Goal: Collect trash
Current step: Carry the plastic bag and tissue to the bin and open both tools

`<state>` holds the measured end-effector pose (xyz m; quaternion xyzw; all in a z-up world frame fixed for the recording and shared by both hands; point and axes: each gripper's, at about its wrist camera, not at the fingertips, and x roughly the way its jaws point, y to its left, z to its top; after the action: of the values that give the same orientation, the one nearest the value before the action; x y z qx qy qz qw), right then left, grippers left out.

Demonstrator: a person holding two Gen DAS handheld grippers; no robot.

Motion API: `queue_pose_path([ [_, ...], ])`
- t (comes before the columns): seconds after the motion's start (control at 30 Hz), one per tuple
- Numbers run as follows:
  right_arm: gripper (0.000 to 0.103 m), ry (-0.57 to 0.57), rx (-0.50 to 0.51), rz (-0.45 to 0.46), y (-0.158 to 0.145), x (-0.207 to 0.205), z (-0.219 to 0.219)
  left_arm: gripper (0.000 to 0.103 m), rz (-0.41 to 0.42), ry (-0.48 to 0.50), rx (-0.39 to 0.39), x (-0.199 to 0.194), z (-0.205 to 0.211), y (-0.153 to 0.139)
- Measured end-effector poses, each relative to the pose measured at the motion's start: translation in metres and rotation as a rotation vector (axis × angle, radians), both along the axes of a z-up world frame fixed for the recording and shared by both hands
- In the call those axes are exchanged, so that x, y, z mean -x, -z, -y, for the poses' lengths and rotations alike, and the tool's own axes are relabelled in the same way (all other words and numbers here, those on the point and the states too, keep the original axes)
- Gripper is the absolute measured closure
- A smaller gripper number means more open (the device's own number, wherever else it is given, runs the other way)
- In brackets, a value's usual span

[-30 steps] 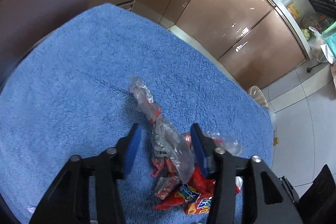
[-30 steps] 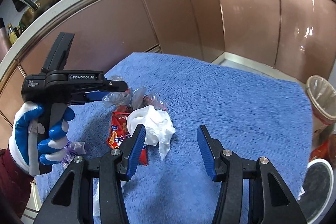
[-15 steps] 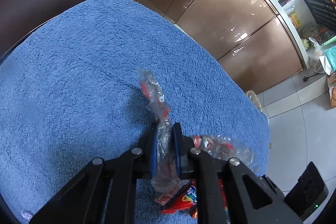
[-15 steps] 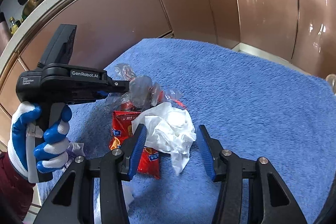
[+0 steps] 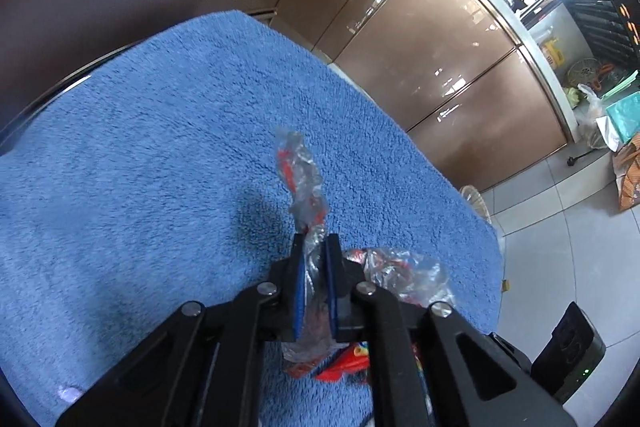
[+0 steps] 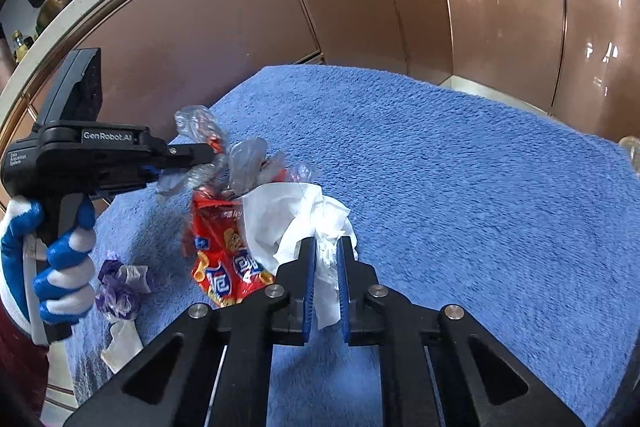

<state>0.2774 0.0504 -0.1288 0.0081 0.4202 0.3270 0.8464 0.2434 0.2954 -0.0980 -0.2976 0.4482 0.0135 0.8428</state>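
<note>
A crumpled clear plastic wrapper (image 5: pixel 300 171) with red print rises off the blue towel (image 5: pixel 140 147), pinched in my left gripper (image 5: pixel 315 243), whose jaws are closing tight on it. From the right wrist view the same left gripper (image 6: pixel 208 157) holds that wrapper (image 6: pixel 248 163) above a red snack bag (image 6: pixel 218 247). My right gripper (image 6: pixel 327 247) is closing, and its blue pads press on a tail of the white tissue (image 6: pixel 288 211) that lies against the snack bag.
A purple crumpled wrapper (image 6: pixel 118 287) and a white paper scrap (image 6: pixel 122 343) lie near the towel's left edge, beside a gloved hand (image 6: pixel 60 267). More clear plastic (image 5: pixel 408 275) sits right of the left fingers. Brown cabinets (image 6: pixel 400 7) stand behind; a bin rim (image 5: pixel 474 199) shows past the table.
Both grippers went from open to shut: the left closed on the clear wrapper and lifted it, the right moved down over the white tissue and closed on it.
</note>
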Motion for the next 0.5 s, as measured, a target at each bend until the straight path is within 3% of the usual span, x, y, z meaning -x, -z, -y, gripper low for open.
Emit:
queue_pose_path([
  [0.5,0.093,0.086,-0.023,0.117,-0.069,0.074,0.072,0.095,0.124,-0.020,-0.037,0.071,0.003,-0.083],
])
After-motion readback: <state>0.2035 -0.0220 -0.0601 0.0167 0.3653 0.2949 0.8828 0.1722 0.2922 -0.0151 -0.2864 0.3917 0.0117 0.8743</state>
